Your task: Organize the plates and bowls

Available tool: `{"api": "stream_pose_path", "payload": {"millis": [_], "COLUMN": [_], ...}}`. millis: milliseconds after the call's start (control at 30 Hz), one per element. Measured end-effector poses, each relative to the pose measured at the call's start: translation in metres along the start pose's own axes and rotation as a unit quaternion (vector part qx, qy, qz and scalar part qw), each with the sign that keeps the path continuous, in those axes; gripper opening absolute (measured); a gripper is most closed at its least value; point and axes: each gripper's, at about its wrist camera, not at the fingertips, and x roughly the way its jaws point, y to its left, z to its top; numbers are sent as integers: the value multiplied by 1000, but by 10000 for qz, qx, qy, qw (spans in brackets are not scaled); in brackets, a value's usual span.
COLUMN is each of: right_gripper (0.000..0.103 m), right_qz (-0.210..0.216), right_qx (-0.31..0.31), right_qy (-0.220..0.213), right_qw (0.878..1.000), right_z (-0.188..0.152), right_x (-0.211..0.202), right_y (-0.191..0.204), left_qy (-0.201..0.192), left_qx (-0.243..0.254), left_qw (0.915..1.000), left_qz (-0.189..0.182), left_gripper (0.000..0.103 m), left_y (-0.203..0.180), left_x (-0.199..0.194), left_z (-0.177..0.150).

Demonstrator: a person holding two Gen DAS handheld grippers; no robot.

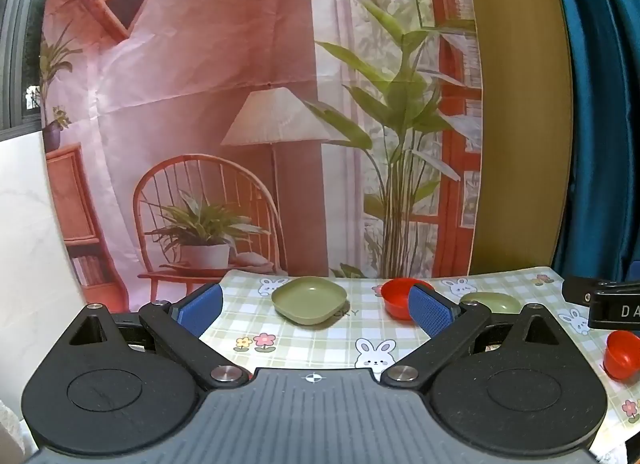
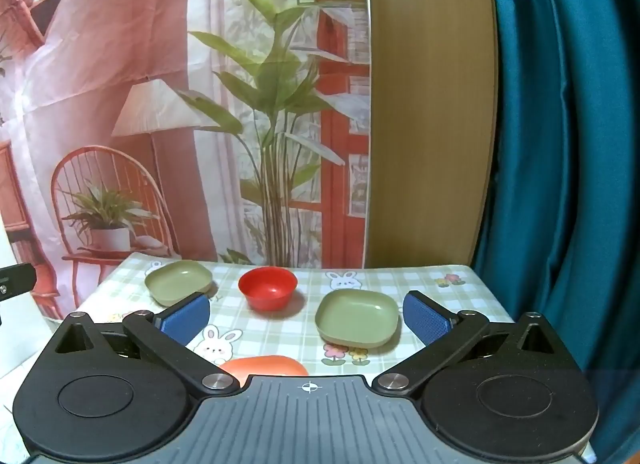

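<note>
Two green square plates and two red bowls lie on the checked bunny tablecloth (image 2: 440,296). In the right wrist view, one green plate (image 2: 179,280) is far left, a red bowl (image 2: 267,288) sits mid-table, and a second green plate (image 2: 357,317) is nearer at right. The near red bowl (image 2: 262,366) peeks out just under the gripper body. My right gripper (image 2: 306,318) is open and empty above the table. In the left wrist view my left gripper (image 1: 316,310) is open and empty, facing the green plate (image 1: 309,299); the red bowl (image 1: 398,298) and other green plate (image 1: 490,301) lie behind its right finger, and a second red bowl (image 1: 622,354) is at right.
A printed room backdrop (image 1: 240,124) hangs right behind the table, with a wooden panel (image 2: 428,124) and teal curtain (image 2: 560,144) to the right. The right gripper's black body (image 1: 612,304) juts in at the left view's right edge. The table's left edge drops off by a white wall (image 1: 32,244).
</note>
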Motion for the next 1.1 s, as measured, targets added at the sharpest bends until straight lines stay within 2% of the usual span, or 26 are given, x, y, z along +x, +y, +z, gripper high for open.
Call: {"api": "stream_pose_path", "payload": {"millis": [1100], "right_gripper": [103], "right_qz": [-1], "right_qx": [-3], "right_qy": [-28], "right_qw": [10000], "right_z": [0], "right_x": [-3], "right_y": [0], "left_qy": [30], "left_qx": [-44], "left_qw": [10000], "left_qz": [-2], "left_gripper": [100], "left_y": [1], "left_x": [0], "left_z": [-10]}}
